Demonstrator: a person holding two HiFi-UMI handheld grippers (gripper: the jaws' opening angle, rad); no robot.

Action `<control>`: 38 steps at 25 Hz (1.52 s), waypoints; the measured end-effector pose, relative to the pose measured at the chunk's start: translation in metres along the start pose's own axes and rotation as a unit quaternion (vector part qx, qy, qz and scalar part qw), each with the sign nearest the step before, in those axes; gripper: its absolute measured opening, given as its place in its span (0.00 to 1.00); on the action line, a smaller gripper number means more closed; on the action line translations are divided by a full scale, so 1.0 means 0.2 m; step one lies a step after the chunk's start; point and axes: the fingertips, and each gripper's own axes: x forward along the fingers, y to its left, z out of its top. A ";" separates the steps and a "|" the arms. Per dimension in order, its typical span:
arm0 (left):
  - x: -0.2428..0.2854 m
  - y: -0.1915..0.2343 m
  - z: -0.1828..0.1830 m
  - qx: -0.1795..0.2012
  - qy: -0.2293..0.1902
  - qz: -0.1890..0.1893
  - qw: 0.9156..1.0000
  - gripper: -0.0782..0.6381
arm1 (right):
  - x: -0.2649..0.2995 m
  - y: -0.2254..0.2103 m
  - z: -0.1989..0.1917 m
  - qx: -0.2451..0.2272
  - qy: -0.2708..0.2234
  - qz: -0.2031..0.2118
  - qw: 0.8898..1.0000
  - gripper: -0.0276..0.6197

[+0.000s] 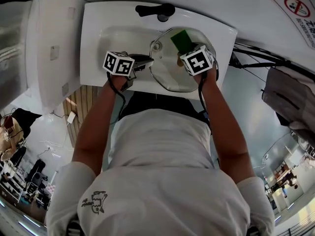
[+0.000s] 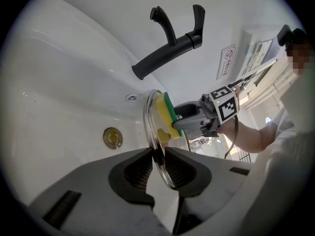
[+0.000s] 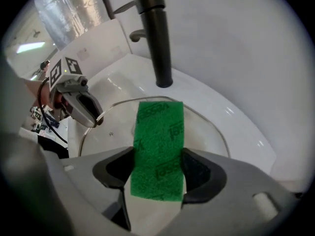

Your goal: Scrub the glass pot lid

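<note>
The glass pot lid (image 1: 170, 75) stands on edge over the white sink basin (image 1: 106, 38). My left gripper (image 2: 158, 154) is shut on the lid's metal rim (image 2: 149, 113), which runs up between its two pads. My right gripper (image 3: 158, 167) is shut on a sponge (image 3: 158, 146), green scouring side towards its camera. The yellow side of the sponge (image 2: 164, 114) lies flat against the glass. In the head view the left gripper (image 1: 146, 61) holds the lid's left edge and the right gripper (image 1: 184, 53) is over the lid's upper right, with the green sponge (image 1: 182, 40) showing.
A black mixer tap (image 2: 170, 48) stands at the back of the basin, over the brass drain (image 2: 112, 137). A white toilet cistern (image 1: 51, 48) is to the left of the sink. The wall behind carries a no-smoking sign (image 1: 298, 6).
</note>
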 end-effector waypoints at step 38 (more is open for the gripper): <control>0.00 0.01 -0.01 -0.046 -0.056 -0.009 0.997 0.21 | 0.03 0.62 -0.26 -0.274 0.017 0.106 0.956 0.49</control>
